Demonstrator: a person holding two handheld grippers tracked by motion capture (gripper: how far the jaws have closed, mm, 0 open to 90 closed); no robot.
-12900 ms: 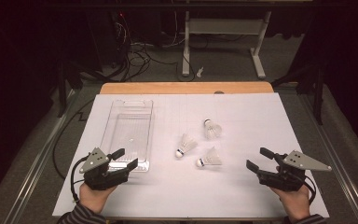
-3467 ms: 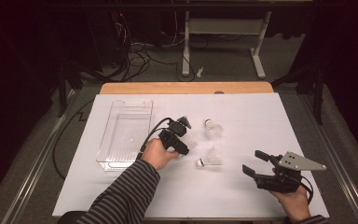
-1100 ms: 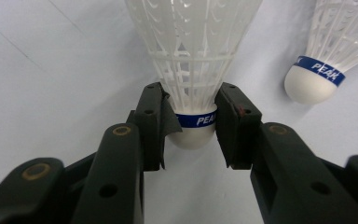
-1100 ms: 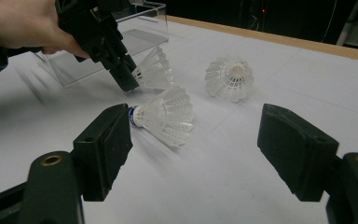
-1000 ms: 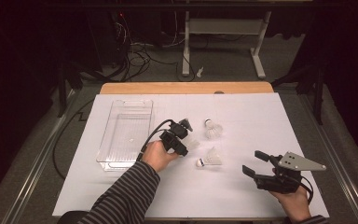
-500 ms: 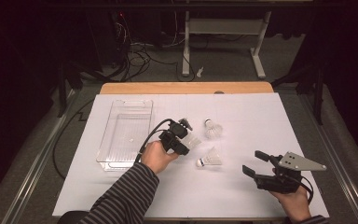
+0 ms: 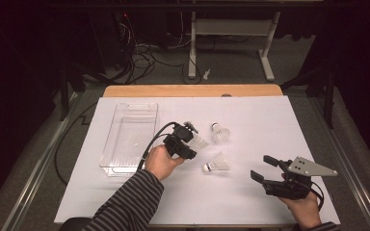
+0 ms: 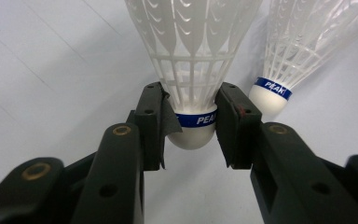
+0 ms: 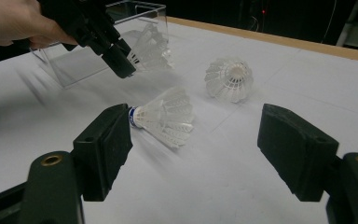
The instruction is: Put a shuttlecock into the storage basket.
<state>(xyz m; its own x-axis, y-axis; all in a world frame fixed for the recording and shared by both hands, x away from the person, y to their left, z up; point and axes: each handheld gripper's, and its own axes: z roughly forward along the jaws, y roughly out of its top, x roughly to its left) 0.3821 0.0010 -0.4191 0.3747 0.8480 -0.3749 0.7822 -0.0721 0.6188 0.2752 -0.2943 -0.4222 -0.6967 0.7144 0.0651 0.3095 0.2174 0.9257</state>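
Observation:
My left gripper (image 8: 191, 126) is shut on the cork base of a white shuttlecock (image 8: 193, 56), at its blue band, with the feathers pointing away. In the high view the left gripper (image 7: 185, 140) holds this shuttlecock (image 7: 200, 142) at mid-table, just right of a clear plastic tray (image 7: 125, 163). A second shuttlecock (image 7: 220, 133) stands on its feathers farther back, and a third (image 7: 216, 164) lies on its side. My right gripper (image 7: 261, 167) rests open at the front right, and through its wide gap (image 9: 200, 149) I see the lying shuttlecock (image 9: 165, 116).
White paper (image 7: 270, 125) covers the table, with a wooden edge (image 7: 192, 90) at the back. The tray (image 9: 140, 23) is deep and transparent. A cable (image 7: 151, 139) trails from the left gripper across the tray's corner. Dark floor, cables and a desk frame lie beyond.
Since the earliest frame the left gripper left the front left, reached the leftmost shuttlecock and shut on it. Over the last second it has barely shifted. The right gripper stays put.

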